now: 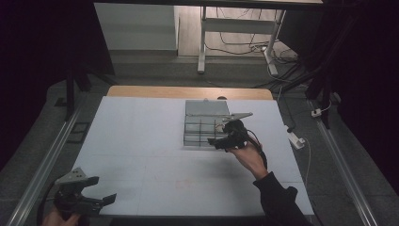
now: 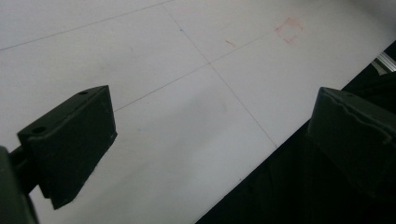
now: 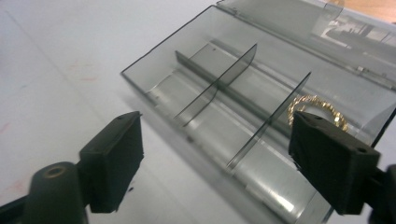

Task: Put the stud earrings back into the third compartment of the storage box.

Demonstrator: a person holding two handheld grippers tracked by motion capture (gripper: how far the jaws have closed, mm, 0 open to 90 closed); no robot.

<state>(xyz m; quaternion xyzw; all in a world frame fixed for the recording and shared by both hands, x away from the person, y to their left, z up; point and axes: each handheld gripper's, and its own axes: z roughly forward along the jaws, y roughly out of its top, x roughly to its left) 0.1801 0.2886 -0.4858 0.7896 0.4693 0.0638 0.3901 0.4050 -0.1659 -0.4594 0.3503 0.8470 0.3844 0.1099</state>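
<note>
A smoky clear plastic organizer box (image 1: 200, 126) lies on the white table (image 1: 136, 141) with its lid (image 3: 299, 18) folded open behind it. Thin dividers (image 3: 219, 84) split it into compartments. A gold chain ring (image 3: 314, 106) rests in the compartment at the right of the right gripper view, just behind that gripper's right jaw. My right gripper (image 1: 219, 134) (image 3: 219, 149) hovers open at the box's near right edge, holding nothing. My left gripper (image 1: 100, 190) (image 2: 210, 126) is open and empty over the table's front left edge.
Faint red marks (image 2: 288, 30) and thin pencil lines cross the table top (image 2: 187, 116). A wooden strip (image 1: 188, 92) borders the far edge. Beyond it are a desk frame (image 1: 237, 33) and floor cables. A power strip (image 1: 296, 140) lies off the right side.
</note>
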